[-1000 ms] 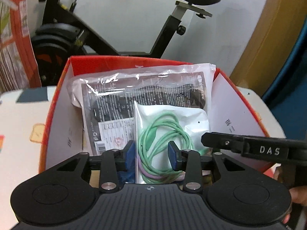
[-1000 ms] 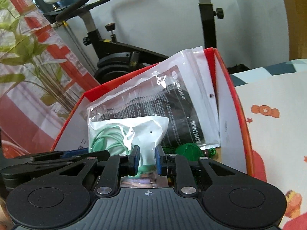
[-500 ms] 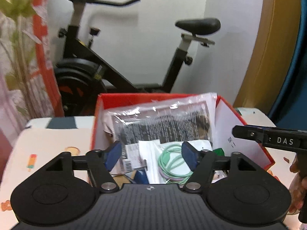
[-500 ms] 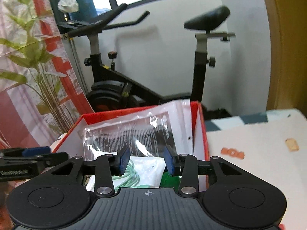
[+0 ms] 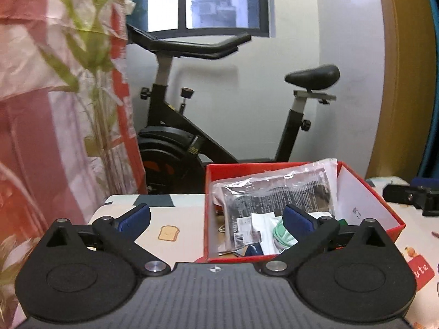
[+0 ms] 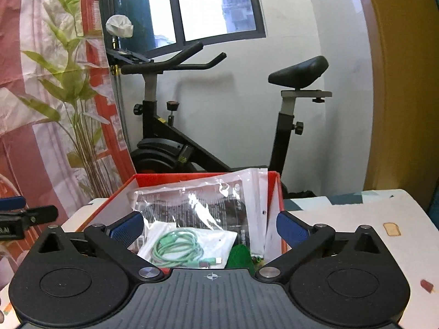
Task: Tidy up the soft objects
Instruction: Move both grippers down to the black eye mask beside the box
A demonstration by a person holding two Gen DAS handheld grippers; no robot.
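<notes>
A red box (image 5: 370, 192) (image 6: 153, 176) stands on the table and holds a large clear bag with dark contents (image 5: 274, 194) (image 6: 197, 205) and a small white bag with a green coiled cable (image 6: 186, 246) (image 5: 277, 233). A green soft object (image 6: 240, 255) lies beside the cable bag. My left gripper (image 5: 216, 216) is open and empty, held back from the box's near left corner. My right gripper (image 6: 210, 224) is open and empty, held back in front of the box. Each gripper's tip shows at the edge of the other's view.
A black exercise bike (image 5: 192, 142) (image 6: 175, 148) stands behind the table against a white wall. A red and white curtain with leaf print (image 5: 55, 109) (image 6: 49, 96) hangs at the left. The table cover (image 5: 170, 233) (image 6: 356, 219) has small cartoon prints.
Both grippers let go of the cable bag, opened wide and pulled back and up from the box. The cable bag stays inside the box.
</notes>
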